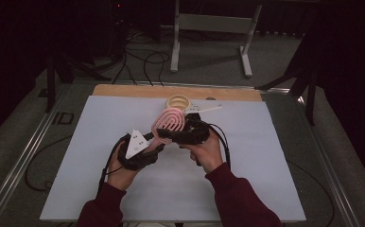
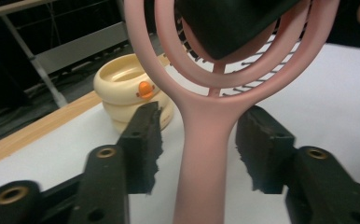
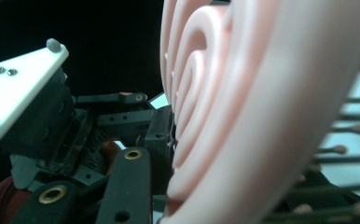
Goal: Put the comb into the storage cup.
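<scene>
I see a pink brush (image 1: 170,120) held up over the middle of the white table (image 1: 100,189), between my two grippers. It is a vented hairbrush: the head is built of nested oval loops with open gaps between them, and one straight handle runs down from it. In the left gripper view the handle (image 2: 204,154) stands upright between the jaws, and dark bristles show through the loops higher up.

My left gripper (image 2: 199,149) has its jaws apart, a gap on each side of the handle, so neither pad touches it there. In the high view it sits left of centre, with its grey plate (image 1: 135,142) on top.

My right gripper (image 1: 190,130) is at the brush head, just right of the left one. In its own view the pink loops (image 3: 243,107) press close against the camera, and one black jaw lies along their left edge. I cannot tell whether it is closed on the brush.

A cream ring-shaped holder (image 2: 127,91) with an orange button stands on the far side of the table, well beyond the brush.
</scene>
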